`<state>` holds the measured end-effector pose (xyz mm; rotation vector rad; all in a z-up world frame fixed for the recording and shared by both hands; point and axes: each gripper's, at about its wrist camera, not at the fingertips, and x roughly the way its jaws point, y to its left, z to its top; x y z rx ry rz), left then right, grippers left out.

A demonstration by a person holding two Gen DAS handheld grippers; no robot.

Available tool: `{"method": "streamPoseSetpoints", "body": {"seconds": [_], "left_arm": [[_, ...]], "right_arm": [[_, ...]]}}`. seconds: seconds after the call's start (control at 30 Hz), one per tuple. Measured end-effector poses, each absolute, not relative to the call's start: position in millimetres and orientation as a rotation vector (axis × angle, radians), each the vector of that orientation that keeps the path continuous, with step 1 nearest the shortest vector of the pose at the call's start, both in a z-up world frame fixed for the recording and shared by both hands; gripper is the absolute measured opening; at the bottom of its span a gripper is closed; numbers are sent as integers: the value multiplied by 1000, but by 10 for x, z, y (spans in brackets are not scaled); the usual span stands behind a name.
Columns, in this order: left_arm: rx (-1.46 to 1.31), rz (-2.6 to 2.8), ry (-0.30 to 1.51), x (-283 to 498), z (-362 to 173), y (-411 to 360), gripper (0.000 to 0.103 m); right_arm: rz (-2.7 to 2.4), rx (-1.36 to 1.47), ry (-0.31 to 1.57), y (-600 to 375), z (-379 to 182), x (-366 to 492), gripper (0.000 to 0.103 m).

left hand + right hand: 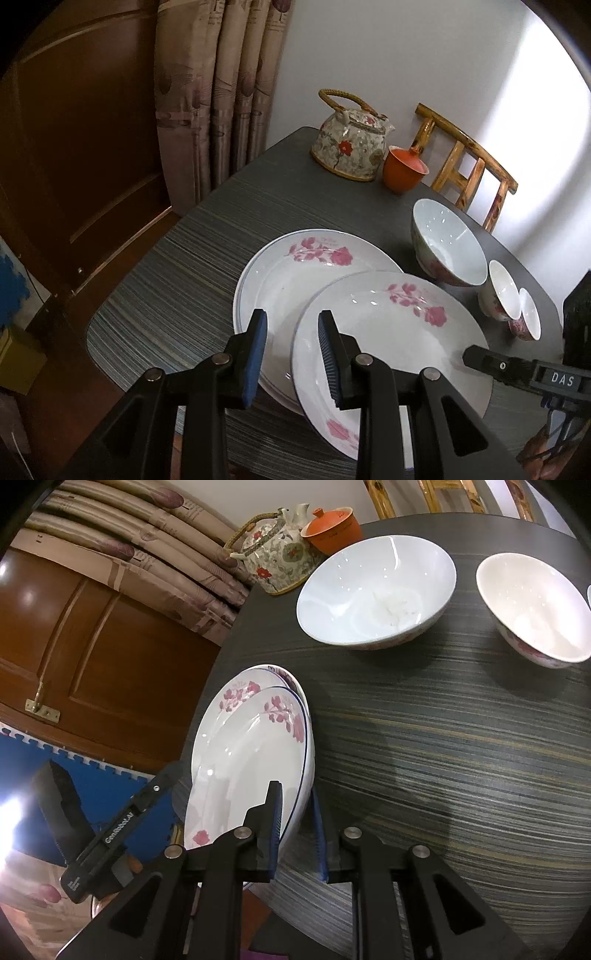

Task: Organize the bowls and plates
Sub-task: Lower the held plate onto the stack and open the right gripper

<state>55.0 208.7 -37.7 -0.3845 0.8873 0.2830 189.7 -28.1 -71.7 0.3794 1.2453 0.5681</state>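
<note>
A white plate with pink flowers [391, 332] is held tilted above a second matching plate [291, 269] lying on the dark striped table [184, 266]. My right gripper [297, 808] is shut on the upper plate's rim [255, 753]; its finger also shows in the left wrist view [480, 360]. My left gripper [291, 332] is open, its jaws astride the upper plate's near-left rim without closing on it. A large white bowl [448, 242] and two small bowls [502, 295] stand to the right.
A floral teapot [349, 144] and an orange lidded cup [404, 170] stand at the table's far side. A wooden chair back [469, 162] is behind the table. A brown door [85, 147] and curtains [218, 92] are to the left.
</note>
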Motion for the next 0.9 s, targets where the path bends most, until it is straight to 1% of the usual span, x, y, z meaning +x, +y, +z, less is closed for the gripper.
{"method": "streamPoseSetpoints", "body": {"seconds": [0.27,0.6,0.73,0.9], "left_arm": [[-355,256,912,572,-406,1970,29],[-385,265,931,576,-453,2014,29],[-381,262,943,588,-467,1998,29],[-370,264,942,595,-469,1994,29]], "right_arm": [[566,344,1236,-95,-719,1968,19],[568,294,1246,110,-775,2040,19],[582,309,1249,106,-805,2032,21],[603,297,1227,146,-773,2013,21]]}}
